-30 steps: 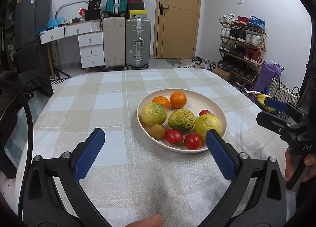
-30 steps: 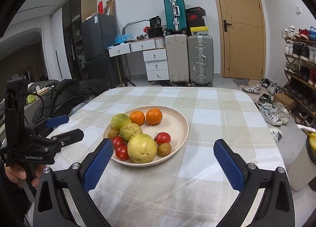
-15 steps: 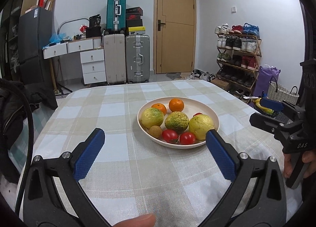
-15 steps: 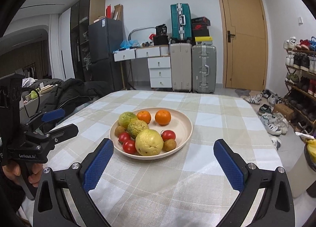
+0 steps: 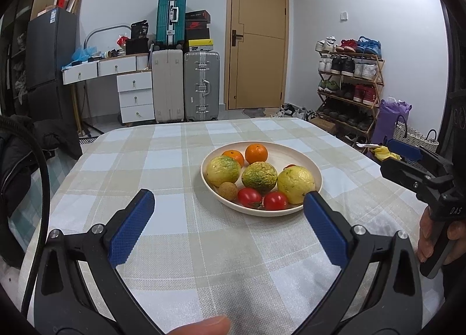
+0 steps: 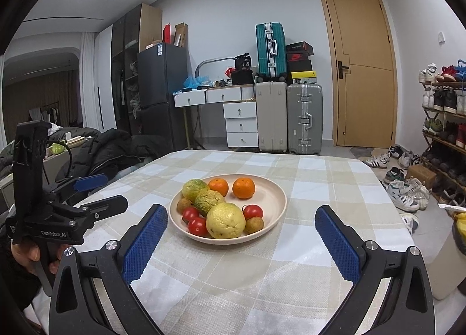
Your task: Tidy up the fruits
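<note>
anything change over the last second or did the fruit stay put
Only the cameras moved: both grippers tilted up, so the plate sits lower in each view and more of the room shows. The left gripper and right gripper stayed open and empty. Every fruit kept its place on the plate.

A beige-and-white checked cloth covers the table (image 5: pixel 163 166). The plate (image 6: pixel 273 198) is cream. On it lie two orange mandarins (image 6: pixel 243 188), red tomatoes (image 5: pixel 250 197), yellow-green mottled fruits (image 5: pixel 259 176) and small brown ones (image 6: pixel 254 224). The fingers (image 5: pixel 132 233) carry blue textured pads on black frames.
</note>
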Motion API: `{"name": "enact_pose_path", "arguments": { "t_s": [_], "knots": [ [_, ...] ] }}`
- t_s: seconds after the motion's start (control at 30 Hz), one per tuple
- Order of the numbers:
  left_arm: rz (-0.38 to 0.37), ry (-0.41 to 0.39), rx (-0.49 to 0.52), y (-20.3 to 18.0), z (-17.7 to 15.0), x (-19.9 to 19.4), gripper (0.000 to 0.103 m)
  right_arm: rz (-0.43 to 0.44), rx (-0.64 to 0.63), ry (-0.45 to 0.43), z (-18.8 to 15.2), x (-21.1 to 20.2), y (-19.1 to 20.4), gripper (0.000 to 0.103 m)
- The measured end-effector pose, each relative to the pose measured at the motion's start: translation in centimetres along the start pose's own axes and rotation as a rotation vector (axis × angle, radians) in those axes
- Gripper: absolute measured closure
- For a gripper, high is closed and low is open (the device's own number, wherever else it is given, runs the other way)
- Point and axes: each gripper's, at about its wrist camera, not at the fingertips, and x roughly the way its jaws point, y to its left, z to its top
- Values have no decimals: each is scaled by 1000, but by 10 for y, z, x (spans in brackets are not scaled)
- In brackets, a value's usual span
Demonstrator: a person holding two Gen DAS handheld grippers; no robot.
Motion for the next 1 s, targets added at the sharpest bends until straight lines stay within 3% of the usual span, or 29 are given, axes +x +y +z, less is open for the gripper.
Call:
{"name": "enact_pose_path", "arguments": {
  "t_s": [1.0],
  "knots": [
    [-4, 14, -6, 2, 0, 8, 1, -9, -35, -6, -1, -2, 11, 0]
  ]
}}
